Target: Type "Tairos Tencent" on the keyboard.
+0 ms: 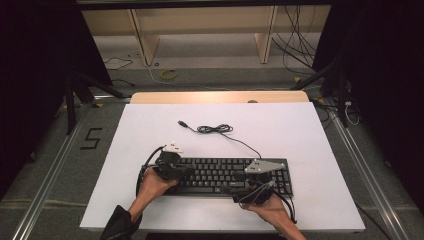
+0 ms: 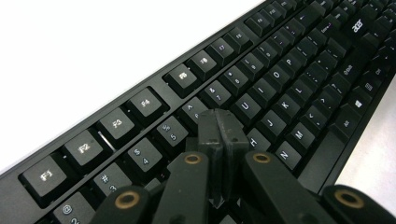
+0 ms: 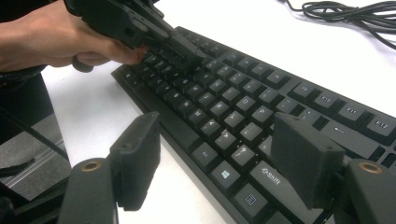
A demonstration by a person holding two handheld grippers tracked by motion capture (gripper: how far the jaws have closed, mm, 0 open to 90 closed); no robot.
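A black keyboard (image 1: pixel 215 172) lies on the white board (image 1: pixel 300 135), nearer the front edge. My left gripper (image 1: pixel 186 171) is over its left half, shut with nothing between the jaws. In the left gripper view the closed tips (image 2: pixel 219 122) sit on or just above the letter keys (image 2: pixel 280 84) below the number row; I cannot tell whether they touch. My right gripper (image 3: pixel 217 156) stands open at the keyboard's (image 3: pixel 243 102) front right. One pad (image 3: pixel 137 156) hangs beside the front edge, the other (image 3: pixel 303 156) above the shift key. The left gripper (image 3: pixel 189 58) also shows farther along the keys.
The keyboard's black cable (image 1: pixel 215 129) lies coiled behind it and ends in a loose USB plug (image 1: pixel 183 123). Bare white board surrounds the keyboard. A wooden table edge (image 1: pixel 220 97) runs along the back, with black stands and floor cables beyond.
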